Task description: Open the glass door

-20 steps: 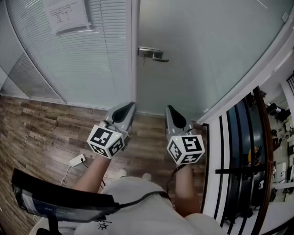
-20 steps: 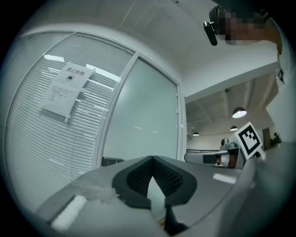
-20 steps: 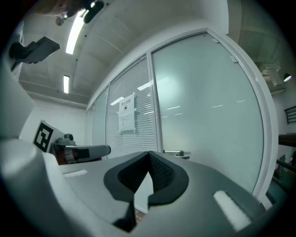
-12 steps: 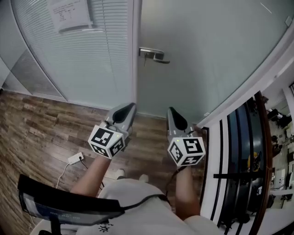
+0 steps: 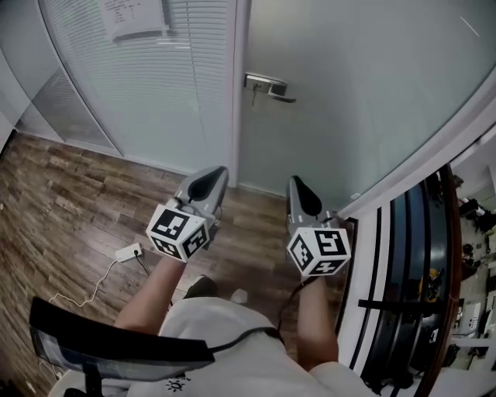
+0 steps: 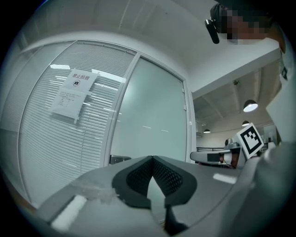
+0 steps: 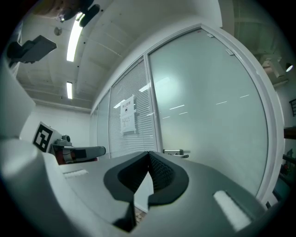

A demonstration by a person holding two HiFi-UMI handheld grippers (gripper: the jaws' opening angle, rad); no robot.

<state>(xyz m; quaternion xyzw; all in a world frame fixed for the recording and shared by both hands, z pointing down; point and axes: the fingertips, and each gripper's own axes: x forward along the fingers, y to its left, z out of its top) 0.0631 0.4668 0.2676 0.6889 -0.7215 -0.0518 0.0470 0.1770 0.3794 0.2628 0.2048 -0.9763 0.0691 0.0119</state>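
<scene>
The frosted glass door (image 5: 349,93) stands closed, with its metal lever handle (image 5: 267,85) at the left edge beside the white frame post. Both grippers are held level in front of the person, short of the door and well below the handle. My left gripper (image 5: 217,172) is shut with nothing in it, and its tips meet in the left gripper view (image 6: 151,157). My right gripper (image 5: 294,181) is likewise shut and empty (image 7: 148,152). The handle (image 7: 175,152) shows just right of the right jaw tips, still far off.
Left of the door is a glass panel with closed blinds (image 5: 155,93) and a paper notice (image 5: 136,15). A white power strip (image 5: 126,252) with its cable lies on the wooden floor. A black railing (image 5: 387,295) runs along the right.
The door and handle have drifted slightly right in the head view and more floor shows at the left. Both grippers keep the same pose, jaws shut.
</scene>
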